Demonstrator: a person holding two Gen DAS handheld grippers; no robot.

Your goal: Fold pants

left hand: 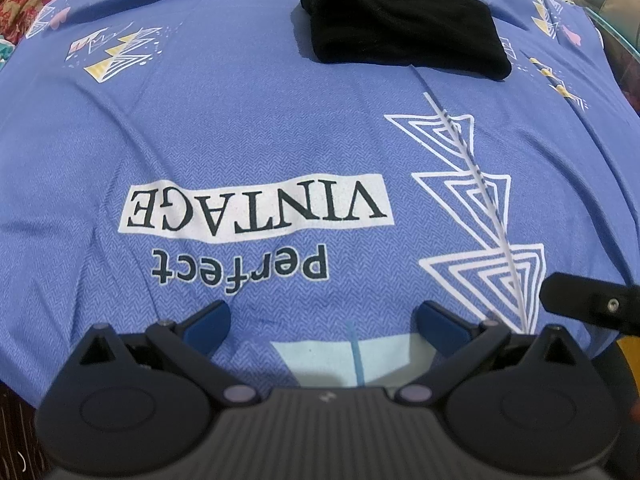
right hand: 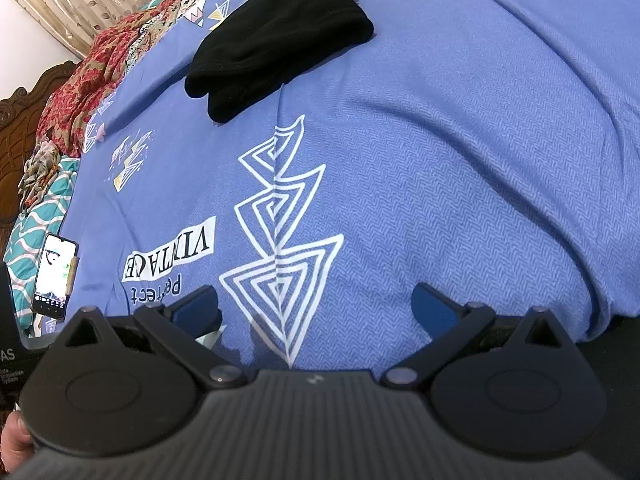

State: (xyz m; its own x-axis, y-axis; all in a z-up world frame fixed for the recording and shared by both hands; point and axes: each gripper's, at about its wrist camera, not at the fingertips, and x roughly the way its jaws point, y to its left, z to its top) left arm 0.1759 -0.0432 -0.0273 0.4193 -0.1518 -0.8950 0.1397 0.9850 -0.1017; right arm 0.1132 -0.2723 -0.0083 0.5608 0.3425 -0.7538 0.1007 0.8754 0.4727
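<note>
Pants [left hand: 404,20] folded, lying on the bed sheet [left hand: 240,128], nothing gripping them.
Black bundle sits beyond the "VINTAGE" print [left hand: 256,208], well apart from both tools. Left tool [left hand: 322,326] wide, empty, just this side of the print. Right tool [right hand: 316,308] wide, empty, over the triangle print [right hand: 282,280]. Phone [right hand: 54,274] left of "VINTAGE", at the sheet's edge.
</note>
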